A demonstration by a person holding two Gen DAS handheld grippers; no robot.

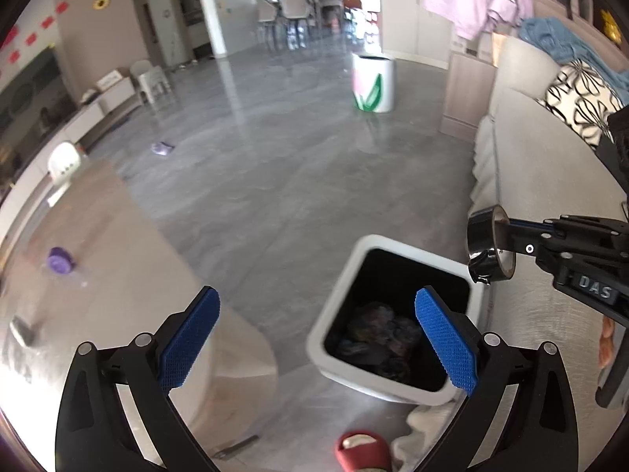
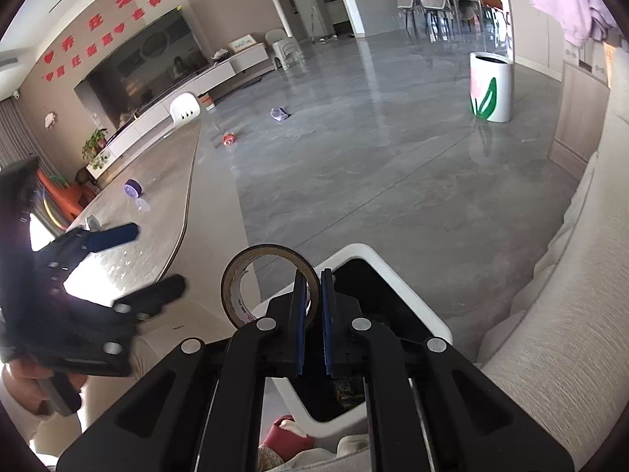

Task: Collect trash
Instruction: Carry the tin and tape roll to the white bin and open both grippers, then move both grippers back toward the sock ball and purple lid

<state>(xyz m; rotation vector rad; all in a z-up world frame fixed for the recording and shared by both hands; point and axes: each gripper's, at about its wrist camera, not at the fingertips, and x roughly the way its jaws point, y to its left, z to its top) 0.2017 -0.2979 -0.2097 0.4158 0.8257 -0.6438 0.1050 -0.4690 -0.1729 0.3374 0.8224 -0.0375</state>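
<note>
The right gripper (image 2: 313,275) pinched the tape roll (image 2: 251,275) just above the bin (image 1: 338,306), beside the wide, empty left gripper (image 1: 316,338).

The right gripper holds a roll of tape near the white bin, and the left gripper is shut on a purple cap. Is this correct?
Not quite. The left gripper is open and holds nothing, as the left wrist view shows. The rest stands: the right gripper is shut on the roll of tape near the white bin.

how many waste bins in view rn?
2. White square bin with black liner directly below the grippers, beside the sofa; white cylindrical bin with green-pink tulip print far across the grey floor. Others may be hidden.
</note>
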